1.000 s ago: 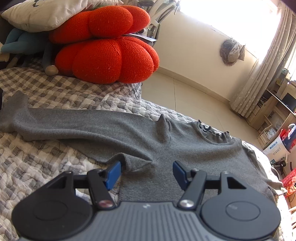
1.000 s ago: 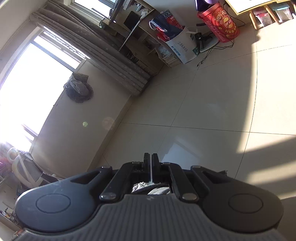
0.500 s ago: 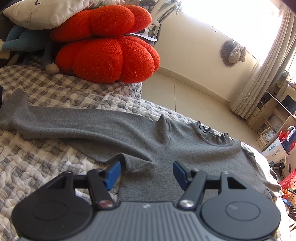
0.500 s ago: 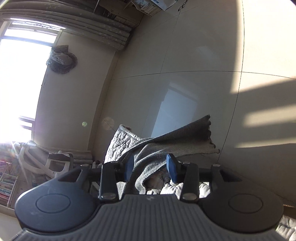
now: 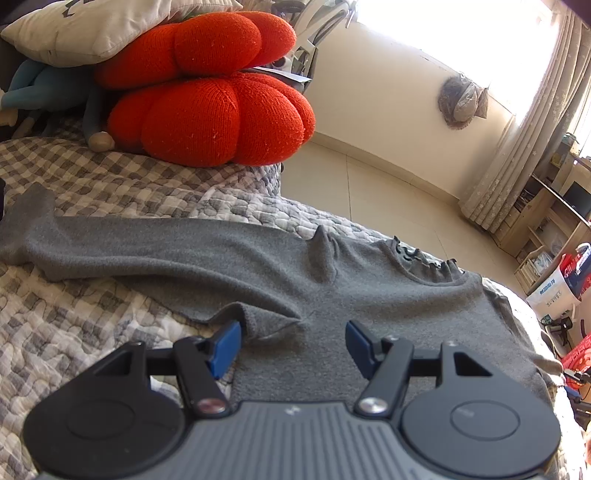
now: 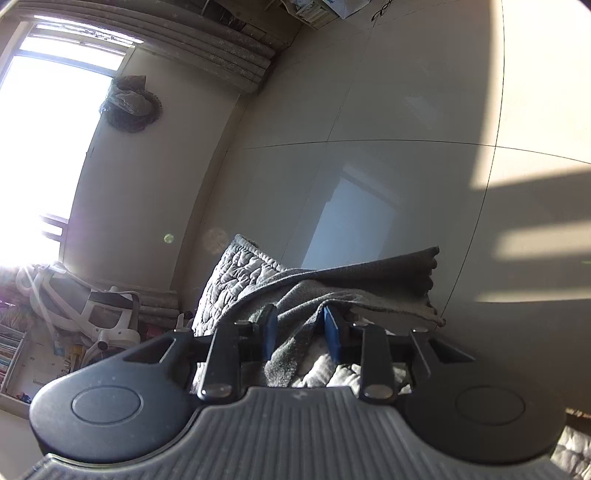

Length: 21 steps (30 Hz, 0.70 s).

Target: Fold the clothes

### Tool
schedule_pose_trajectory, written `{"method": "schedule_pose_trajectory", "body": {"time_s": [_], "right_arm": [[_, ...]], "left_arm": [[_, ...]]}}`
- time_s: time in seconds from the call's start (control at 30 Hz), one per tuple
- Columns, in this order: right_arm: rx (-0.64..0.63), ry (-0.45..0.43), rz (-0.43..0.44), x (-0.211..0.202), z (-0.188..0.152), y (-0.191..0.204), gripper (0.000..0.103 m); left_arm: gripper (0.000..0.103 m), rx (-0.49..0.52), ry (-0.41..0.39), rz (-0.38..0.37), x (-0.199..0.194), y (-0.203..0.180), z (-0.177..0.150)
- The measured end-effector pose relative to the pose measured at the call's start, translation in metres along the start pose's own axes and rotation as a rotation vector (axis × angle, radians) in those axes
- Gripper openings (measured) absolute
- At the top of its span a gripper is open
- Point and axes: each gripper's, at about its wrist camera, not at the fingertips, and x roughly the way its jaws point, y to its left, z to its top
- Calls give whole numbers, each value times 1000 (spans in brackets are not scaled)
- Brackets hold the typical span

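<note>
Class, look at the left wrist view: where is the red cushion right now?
The red cushion sits in the upper left, at the far end of the checked quilt, under a pale pillow and beyond the grey sweater's outstretched sleeve.

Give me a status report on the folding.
Left gripper open over sweater. Right gripper open around sweater edge. Sweater spread on quilt, unfolded. Nothing in the way.

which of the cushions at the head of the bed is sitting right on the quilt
The lower red knitted cushion rests on the checked quilt; the other red cushion sits on top of it, under the white pillow.
</note>
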Motion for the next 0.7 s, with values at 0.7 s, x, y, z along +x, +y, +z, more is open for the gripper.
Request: {"method": "schedule_pose_trajectory", "body": {"time_s": [0.7], "right_arm": [[-1879,393,414,-58,-332,135,10]], "left_arm": [[64,-165,8,-37,-3,30,7]]}}
